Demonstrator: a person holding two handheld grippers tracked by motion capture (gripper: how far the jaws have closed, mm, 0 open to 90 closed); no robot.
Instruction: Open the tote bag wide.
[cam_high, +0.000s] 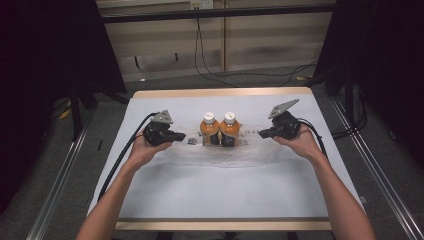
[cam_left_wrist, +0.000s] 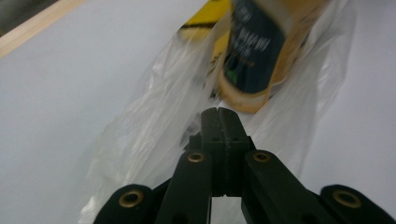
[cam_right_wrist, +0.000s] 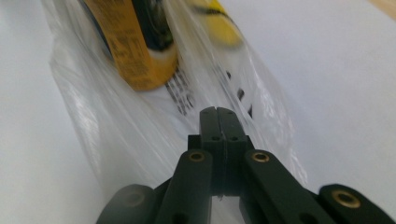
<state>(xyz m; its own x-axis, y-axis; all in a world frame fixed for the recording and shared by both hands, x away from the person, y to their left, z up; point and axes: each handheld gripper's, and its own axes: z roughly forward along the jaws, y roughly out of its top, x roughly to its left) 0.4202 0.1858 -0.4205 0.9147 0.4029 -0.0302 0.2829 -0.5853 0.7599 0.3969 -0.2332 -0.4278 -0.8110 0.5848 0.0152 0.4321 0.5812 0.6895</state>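
Both grippers, left and right, are pinching a crinkly clear plastic bag; blurred orange bottles are standing inside.

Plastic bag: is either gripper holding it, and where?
Both. The left gripper is shut on the plastic bag at its left end, the right gripper at its right end. Two bottles stand inside.
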